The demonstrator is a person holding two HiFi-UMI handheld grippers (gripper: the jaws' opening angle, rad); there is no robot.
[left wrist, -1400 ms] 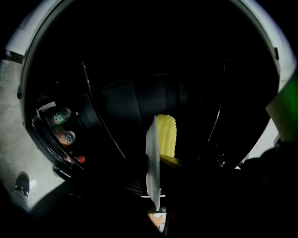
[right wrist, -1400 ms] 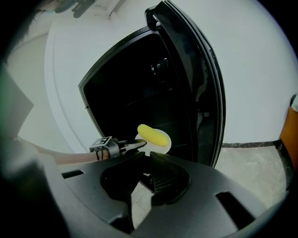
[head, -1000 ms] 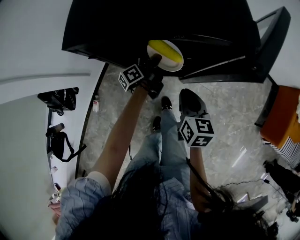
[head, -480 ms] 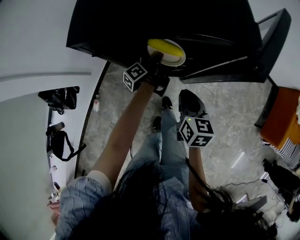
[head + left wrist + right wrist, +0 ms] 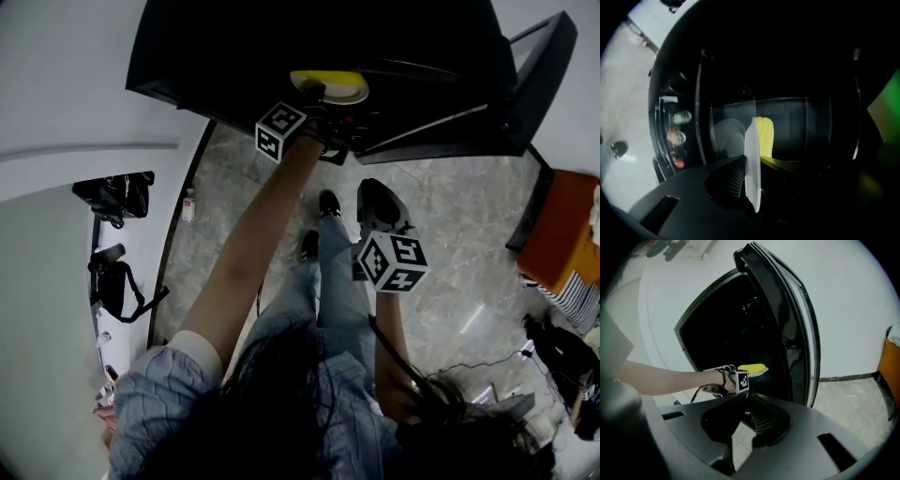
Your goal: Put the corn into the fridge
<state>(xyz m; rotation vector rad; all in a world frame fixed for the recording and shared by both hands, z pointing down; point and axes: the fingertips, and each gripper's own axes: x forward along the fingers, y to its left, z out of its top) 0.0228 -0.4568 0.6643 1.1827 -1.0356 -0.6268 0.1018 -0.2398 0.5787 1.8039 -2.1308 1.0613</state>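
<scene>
Overhead, the left gripper (image 5: 317, 94) reaches into the black fridge (image 5: 234, 47), whose top edge hides half of the white plate (image 5: 352, 94) and the corn (image 5: 321, 78). The right gripper (image 5: 380, 202) hangs over the grey floor (image 5: 450, 234). The left gripper view shows its jaws clamped on the plate's rim, the corn lying on it, and bottles (image 5: 679, 126) shelved at left. The right gripper view shows its jaws together and empty, with the open door (image 5: 792, 324) to the right. A second ago the plate sat outside the fridge's edge.

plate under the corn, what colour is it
White plate; shows best in the left gripper view.
</scene>
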